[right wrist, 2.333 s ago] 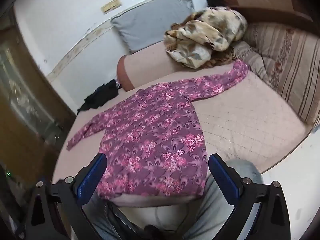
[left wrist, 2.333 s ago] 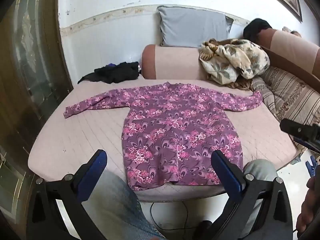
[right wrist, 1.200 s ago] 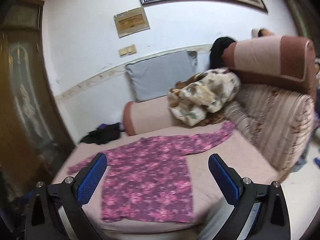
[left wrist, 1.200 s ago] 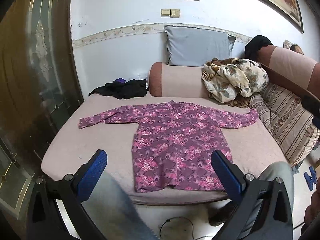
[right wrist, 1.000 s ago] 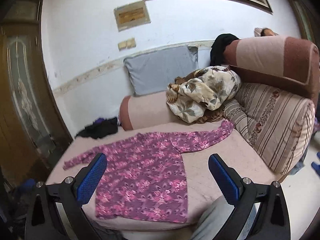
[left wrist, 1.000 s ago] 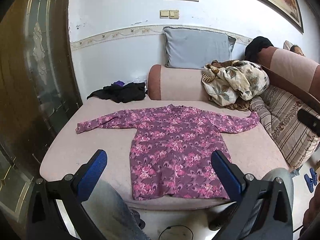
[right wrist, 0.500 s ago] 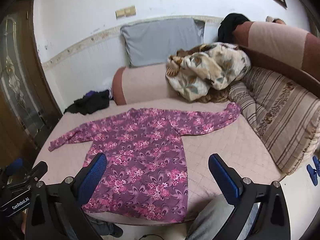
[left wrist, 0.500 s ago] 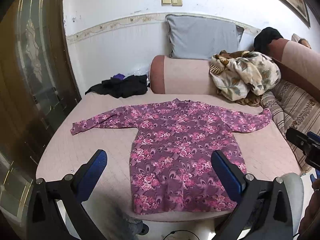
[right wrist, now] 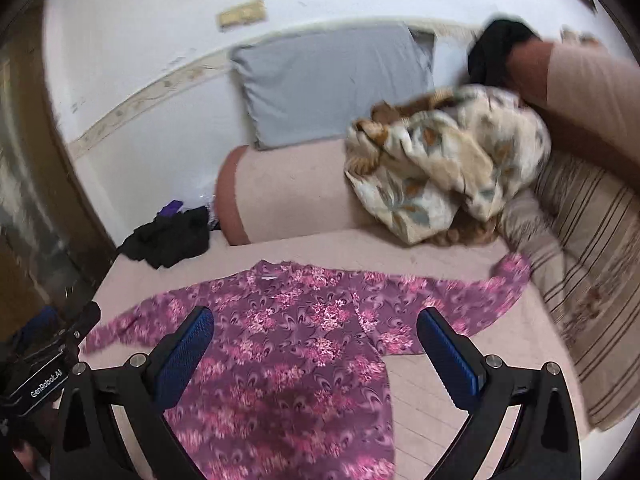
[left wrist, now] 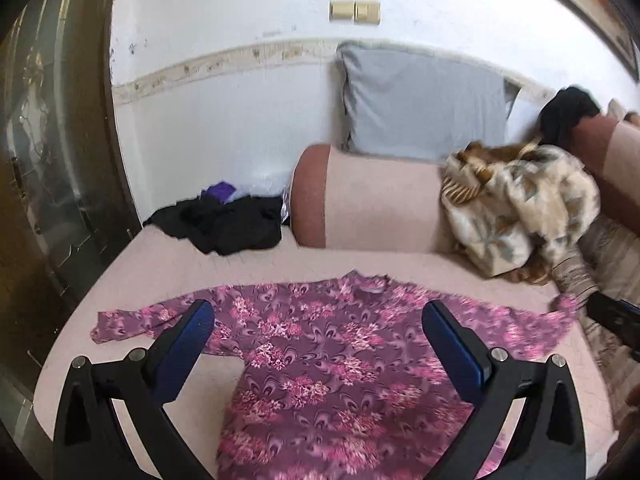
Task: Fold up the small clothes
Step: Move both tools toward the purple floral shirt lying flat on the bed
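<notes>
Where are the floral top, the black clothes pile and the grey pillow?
floral top [left wrist: 320, 360], left wrist view, middle of its chest.
black clothes pile [left wrist: 224, 224], left wrist view, centre of the heap.
grey pillow [right wrist: 332, 84], right wrist view, middle of its face.

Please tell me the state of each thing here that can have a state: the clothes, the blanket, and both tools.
Purple floral long-sleeved top: spread flat, sleeves out, unfolded.
Black clothes pile: crumpled.
Cream floral blanket: bunched up.
Grey pillow: upright against the wall.
Left tool: open, empty.
Right tool: open, empty.

shirt [left wrist: 332, 360] hem cut off by frame bottom, blanket [right wrist: 444, 160] motion-blurred
</notes>
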Action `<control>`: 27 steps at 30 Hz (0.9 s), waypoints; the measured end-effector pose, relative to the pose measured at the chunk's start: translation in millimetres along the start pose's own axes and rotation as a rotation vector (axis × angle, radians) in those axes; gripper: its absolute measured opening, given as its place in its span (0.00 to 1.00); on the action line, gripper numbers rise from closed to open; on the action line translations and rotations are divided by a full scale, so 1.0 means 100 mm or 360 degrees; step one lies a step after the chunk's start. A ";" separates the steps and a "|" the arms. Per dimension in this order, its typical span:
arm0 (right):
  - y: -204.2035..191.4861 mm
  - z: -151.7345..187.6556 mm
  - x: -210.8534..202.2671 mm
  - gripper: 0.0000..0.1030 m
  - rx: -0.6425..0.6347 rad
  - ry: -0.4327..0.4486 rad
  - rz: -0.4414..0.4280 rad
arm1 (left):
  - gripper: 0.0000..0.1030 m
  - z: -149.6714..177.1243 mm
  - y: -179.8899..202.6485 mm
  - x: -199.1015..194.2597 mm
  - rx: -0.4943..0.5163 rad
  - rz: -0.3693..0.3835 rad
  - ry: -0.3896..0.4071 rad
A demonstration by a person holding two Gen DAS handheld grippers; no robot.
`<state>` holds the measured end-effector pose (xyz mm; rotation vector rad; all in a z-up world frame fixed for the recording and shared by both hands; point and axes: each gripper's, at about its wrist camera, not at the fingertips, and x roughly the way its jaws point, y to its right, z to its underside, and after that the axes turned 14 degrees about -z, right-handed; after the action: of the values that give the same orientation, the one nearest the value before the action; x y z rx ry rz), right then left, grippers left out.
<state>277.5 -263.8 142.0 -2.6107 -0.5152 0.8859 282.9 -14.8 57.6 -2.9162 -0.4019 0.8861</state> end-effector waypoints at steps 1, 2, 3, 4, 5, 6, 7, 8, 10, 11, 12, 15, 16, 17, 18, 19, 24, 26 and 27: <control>0.10 0.04 0.11 1.00 0.0031 0.0009 -0.0027 | 1.00 0.08 0.03 0.09 0.0002 0.0009 -0.0009; 0.18 0.11 0.19 1.00 0.0047 0.0003 -0.0032 | 1.00 0.25 0.07 0.26 0.0031 0.0015 -0.0056; 0.27 0.22 0.33 1.00 0.0053 -0.0034 -0.0023 | 1.00 0.42 0.13 0.45 0.0095 0.0009 -0.0160; 0.32 0.30 0.43 1.00 0.0052 -0.0063 -0.0019 | 1.00 0.55 0.18 0.60 0.0153 0.0000 -0.0265; 0.40 0.39 0.57 0.98 0.0070 -0.0113 -0.0003 | 1.00 0.60 0.23 0.71 0.0190 -0.0018 -0.0330; 0.45 0.45 0.69 0.98 0.0104 -0.0162 0.0002 | 1.00 0.63 0.27 0.80 0.0218 -0.0048 -0.0358; 0.49 0.49 0.78 0.97 0.0131 -0.0202 -0.0021 | 1.00 0.63 0.30 0.82 0.0231 -0.0067 -0.0353; 0.52 0.54 0.85 0.96 0.0151 -0.0237 -0.0056 | 1.00 0.59 0.33 0.84 0.0235 -0.0068 -0.0334; 0.54 0.56 0.95 0.96 0.0134 -0.0259 -0.0056 | 1.00 0.51 0.34 0.83 0.0196 -0.0022 -0.0305; 0.53 0.53 0.97 0.96 0.0096 -0.0242 -0.0035 | 1.00 0.49 0.35 0.83 0.0180 -0.0014 -0.0296; 0.52 0.52 0.98 0.96 0.0063 -0.0222 -0.0016 | 1.00 0.49 0.36 0.83 0.0175 -0.0014 -0.0290; 0.53 0.53 0.98 0.96 0.0040 -0.0198 -0.0001 | 1.00 0.50 0.37 0.83 0.0183 -0.0022 -0.0320; 0.53 0.54 0.98 0.96 0.0052 -0.0205 -0.0005 | 1.00 0.51 0.37 0.81 0.0180 -0.0019 -0.0326; 0.53 0.57 0.97 0.96 0.0061 -0.0215 -0.0007 | 1.00 0.55 0.35 0.77 0.0168 -0.0006 -0.0337; 0.51 0.61 0.95 0.96 0.0069 -0.0230 -0.0011 | 1.00 0.55 0.32 0.72 0.0151 0.0013 -0.0353; 0.49 0.65 0.90 0.96 0.0074 -0.0234 -0.0016 | 1.00 0.58 0.29 0.65 0.0124 0.0038 -0.0346; 0.33 0.69 0.62 0.96 -0.0014 -0.0147 -0.0009 | 1.00 0.55 0.29 0.40 0.0114 0.0067 -0.0256; 0.30 0.68 0.59 0.96 -0.0045 -0.0119 0.0016 | 1.00 0.50 0.30 0.31 0.0092 0.0124 -0.0245; 0.31 0.67 0.58 0.96 -0.0028 -0.0128 0.0027 | 1.00 0.48 0.30 0.26 0.0092 0.0143 -0.0226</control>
<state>285.6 -252.5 49.1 -2.6076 -0.5245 0.9995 284.0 -37.5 -0.8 -2.8484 -0.2503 1.1020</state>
